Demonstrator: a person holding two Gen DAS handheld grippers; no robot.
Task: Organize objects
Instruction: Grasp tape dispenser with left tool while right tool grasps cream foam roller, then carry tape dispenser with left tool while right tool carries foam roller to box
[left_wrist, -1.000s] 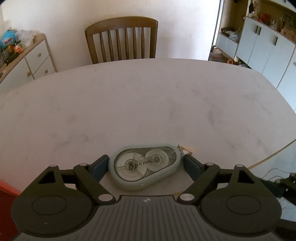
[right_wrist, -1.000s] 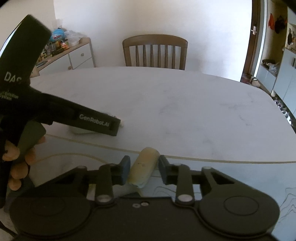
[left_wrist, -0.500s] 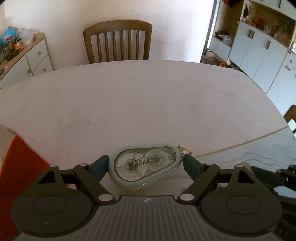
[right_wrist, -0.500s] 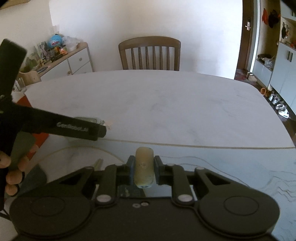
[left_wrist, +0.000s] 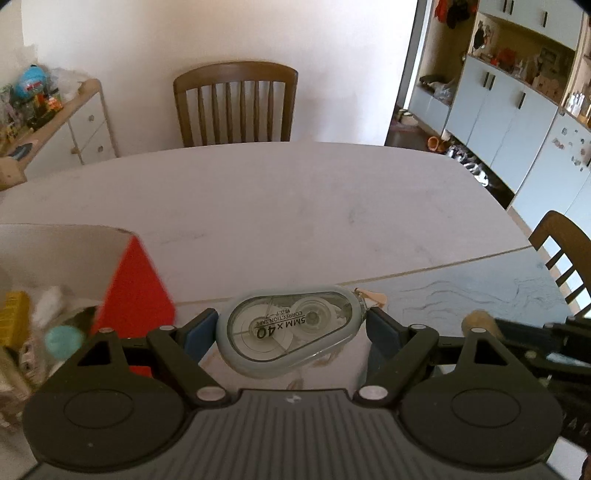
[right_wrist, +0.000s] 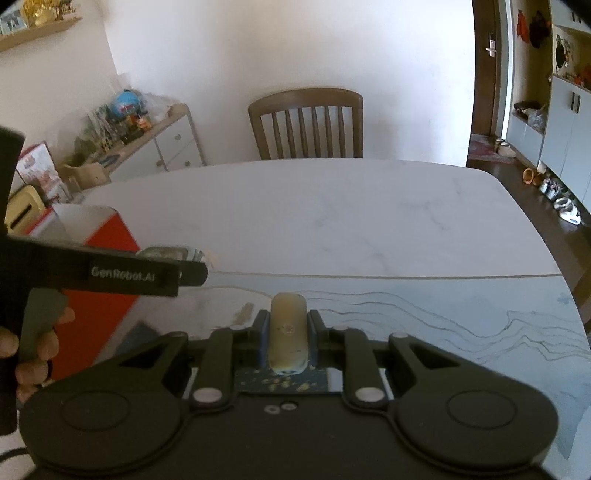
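My left gripper (left_wrist: 291, 330) is shut on a grey-green correction tape dispenser (left_wrist: 290, 332) and holds it above the table, just right of an open red box (left_wrist: 135, 291). My right gripper (right_wrist: 287, 334) is shut on a small beige oblong object (right_wrist: 287, 336), held lengthwise between the fingers above the table. The red box (right_wrist: 99, 269) holds several small items, among them a yellow packet (left_wrist: 13, 321) and a teal ball (left_wrist: 62, 341). The left gripper shows in the right wrist view (right_wrist: 192, 267) at the left, with the tape (right_wrist: 166, 254) in it.
A white marble table (left_wrist: 295, 206) with a blue-grey section (right_wrist: 443, 325) near me. A wooden chair (left_wrist: 236, 103) stands at the far side, another chair (left_wrist: 565, 254) at the right. A sideboard (right_wrist: 147, 147) with clutter stands at the left.
Both grippers have lifted and pulled back with their objects. The right gripper closed tight on the beige object. The red box has come into the left wrist view.
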